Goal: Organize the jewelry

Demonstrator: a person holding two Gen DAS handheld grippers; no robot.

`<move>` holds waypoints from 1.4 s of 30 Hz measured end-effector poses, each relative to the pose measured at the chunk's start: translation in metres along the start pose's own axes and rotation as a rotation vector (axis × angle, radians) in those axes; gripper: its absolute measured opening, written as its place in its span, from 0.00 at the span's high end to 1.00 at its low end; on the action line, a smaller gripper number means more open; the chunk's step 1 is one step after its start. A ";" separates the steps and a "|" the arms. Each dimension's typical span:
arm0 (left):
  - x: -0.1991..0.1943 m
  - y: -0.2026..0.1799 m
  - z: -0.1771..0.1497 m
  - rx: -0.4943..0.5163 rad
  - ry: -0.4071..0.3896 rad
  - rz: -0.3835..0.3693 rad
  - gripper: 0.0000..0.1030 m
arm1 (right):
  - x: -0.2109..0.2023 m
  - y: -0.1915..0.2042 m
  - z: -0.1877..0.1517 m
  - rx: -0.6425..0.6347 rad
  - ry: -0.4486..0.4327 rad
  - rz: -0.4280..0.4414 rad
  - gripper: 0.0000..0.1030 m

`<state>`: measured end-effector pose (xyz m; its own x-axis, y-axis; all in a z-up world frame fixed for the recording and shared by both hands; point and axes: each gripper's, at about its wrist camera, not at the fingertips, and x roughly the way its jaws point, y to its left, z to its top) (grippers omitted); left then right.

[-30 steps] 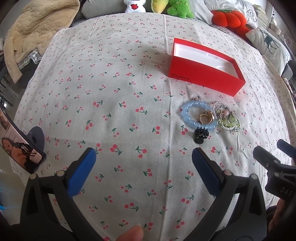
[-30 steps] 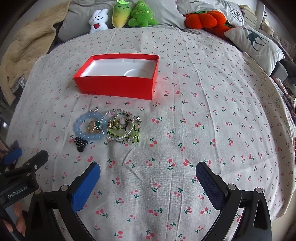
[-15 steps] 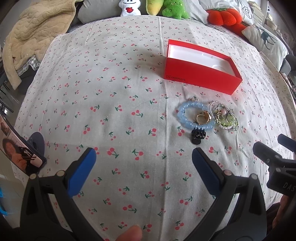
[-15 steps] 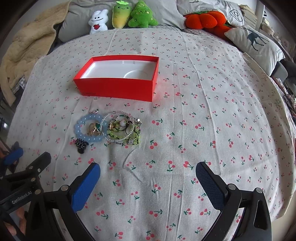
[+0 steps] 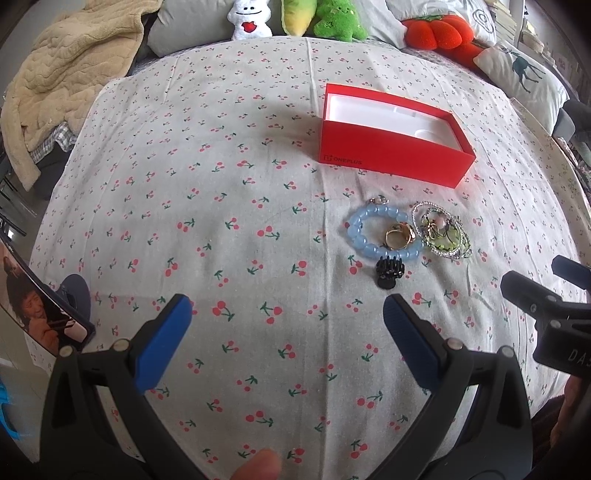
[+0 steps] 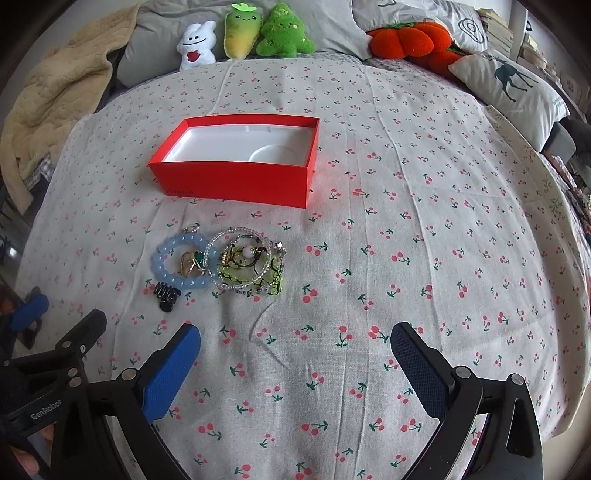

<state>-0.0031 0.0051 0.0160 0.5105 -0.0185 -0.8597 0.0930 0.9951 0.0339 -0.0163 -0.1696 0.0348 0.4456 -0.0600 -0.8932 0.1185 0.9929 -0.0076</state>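
An open red box (image 5: 391, 146) (image 6: 236, 177) with a white lining stands on the cherry-print bedspread. In front of it lies a jewelry pile: a blue bead bracelet (image 5: 356, 230) (image 6: 162, 266), gold rings (image 5: 399, 234) (image 6: 190, 263) inside it, a tangle of clear and green beaded bracelets (image 5: 443, 236) (image 6: 251, 271), and a small black claw clip (image 5: 388, 271) (image 6: 165, 295). My left gripper (image 5: 286, 314) hovers open, near and left of the pile. The right gripper (image 6: 295, 341) is open too, just short of the pile. Both hold nothing.
Plush toys (image 6: 269, 31), an orange pumpkin cushion (image 6: 404, 42) and a deer pillow (image 6: 513, 83) line the head of the bed. A beige blanket (image 5: 70, 81) hangs off the left side. A phone (image 5: 40, 317) lies at the left edge.
Both grippers have pulled back and risen slightly, so the box and jewelry sit a little farther off. Nothing was picked up; jaws stayed open.
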 end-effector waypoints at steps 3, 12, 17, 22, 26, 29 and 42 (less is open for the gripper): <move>0.000 -0.001 0.000 0.006 0.002 -0.005 0.00 | 0.000 -0.001 0.001 0.003 0.002 0.003 0.00; 0.002 0.000 0.008 0.033 -0.007 -0.062 0.00 | 0.001 -0.002 0.006 0.000 -0.004 0.019 0.00; 0.010 -0.003 0.016 0.065 0.030 -0.142 0.04 | 0.009 -0.008 0.016 0.012 0.024 0.088 0.00; 0.015 -0.006 0.022 0.065 0.036 -0.195 0.04 | 0.018 -0.012 0.028 0.019 0.035 0.126 0.01; 0.019 -0.006 0.027 0.066 0.044 -0.227 0.05 | 0.024 -0.015 0.035 0.017 0.042 0.152 0.01; 0.023 -0.004 0.032 0.072 0.048 -0.244 0.10 | 0.028 -0.015 0.040 0.004 0.043 0.168 0.02; 0.059 0.003 0.057 0.020 0.153 -0.406 0.68 | 0.059 -0.025 0.069 0.015 0.123 0.314 0.54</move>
<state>0.0759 0.0009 -0.0052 0.2965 -0.3915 -0.8711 0.2776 0.9080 -0.3137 0.0678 -0.2054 0.0132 0.3524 0.2625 -0.8983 0.0055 0.9593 0.2825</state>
